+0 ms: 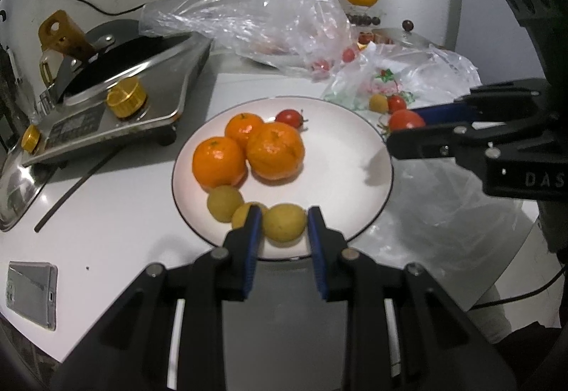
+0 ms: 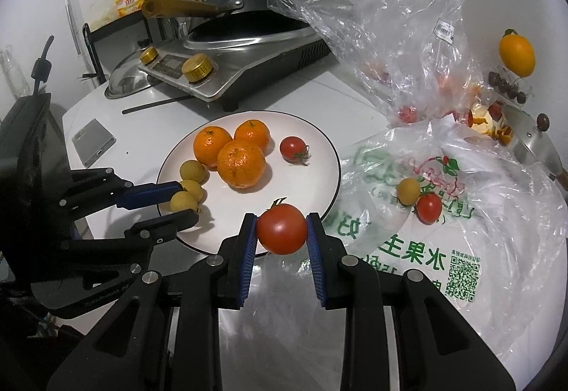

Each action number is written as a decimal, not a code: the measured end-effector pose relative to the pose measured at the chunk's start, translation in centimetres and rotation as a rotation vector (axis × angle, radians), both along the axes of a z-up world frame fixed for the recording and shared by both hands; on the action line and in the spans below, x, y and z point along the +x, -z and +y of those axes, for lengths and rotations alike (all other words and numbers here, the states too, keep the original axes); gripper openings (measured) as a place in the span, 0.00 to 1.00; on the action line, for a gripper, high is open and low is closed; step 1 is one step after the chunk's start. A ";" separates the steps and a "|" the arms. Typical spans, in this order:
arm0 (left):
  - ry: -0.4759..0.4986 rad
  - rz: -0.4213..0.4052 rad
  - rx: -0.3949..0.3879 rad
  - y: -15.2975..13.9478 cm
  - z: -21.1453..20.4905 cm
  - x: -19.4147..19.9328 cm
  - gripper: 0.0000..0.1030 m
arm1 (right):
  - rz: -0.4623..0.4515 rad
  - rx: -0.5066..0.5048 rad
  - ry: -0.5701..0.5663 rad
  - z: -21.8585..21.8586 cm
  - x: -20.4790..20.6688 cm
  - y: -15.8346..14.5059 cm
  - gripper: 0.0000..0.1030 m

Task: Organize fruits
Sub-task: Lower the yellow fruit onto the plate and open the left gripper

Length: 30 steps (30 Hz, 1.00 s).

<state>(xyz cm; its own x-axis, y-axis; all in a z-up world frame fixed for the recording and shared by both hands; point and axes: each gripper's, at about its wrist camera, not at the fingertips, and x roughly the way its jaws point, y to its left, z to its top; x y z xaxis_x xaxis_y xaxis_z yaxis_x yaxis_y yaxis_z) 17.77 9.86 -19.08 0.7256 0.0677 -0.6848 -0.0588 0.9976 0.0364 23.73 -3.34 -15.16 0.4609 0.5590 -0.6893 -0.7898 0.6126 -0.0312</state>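
A white plate [image 1: 337, 160] [image 2: 301, 185] holds three oranges [image 1: 275, 153] [image 2: 241, 163], a small tomato [image 1: 289, 117] [image 2: 293, 147] and two loose small yellow fruits [image 1: 224, 202] [image 2: 192, 171]. My left gripper [image 1: 284, 213] [image 2: 188, 201] is shut on a third yellow fruit [image 1: 284, 222] [image 2: 183, 202] low over the plate's near edge. My right gripper [image 2: 281, 218] [image 1: 401, 126] is shut on a red tomato [image 2: 281, 229] [image 1: 406, 119], held above the plate's rim on the bag side.
A printed plastic bag [image 2: 408, 249] beside the plate carries a yellow fruit [image 2: 408, 190] and a tomato [image 2: 429, 208]. A crumpled clear bag [image 2: 390, 18], a cooker with a wok [image 2: 241, 36], a phone [image 2: 93, 141] and a pot lid [image 1: 17, 192] surround the plate.
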 end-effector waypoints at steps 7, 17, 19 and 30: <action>-0.006 0.005 -0.014 0.0 0.1 0.0 0.28 | 0.001 0.000 0.000 0.1 0.0 0.0 0.29; 0.003 -0.029 -0.017 -0.8 0.0 -0.4 0.29 | 0.000 -0.006 -0.003 0.3 0.1 0.3 0.29; -0.003 -0.041 -0.002 -1.0 0.0 -0.3 0.30 | 0.000 -0.008 -0.004 0.5 0.1 0.3 0.29; -0.040 -0.036 0.085 -0.5 0.5 0.7 0.30 | 0.004 -0.014 -0.004 0.7 0.4 0.3 0.29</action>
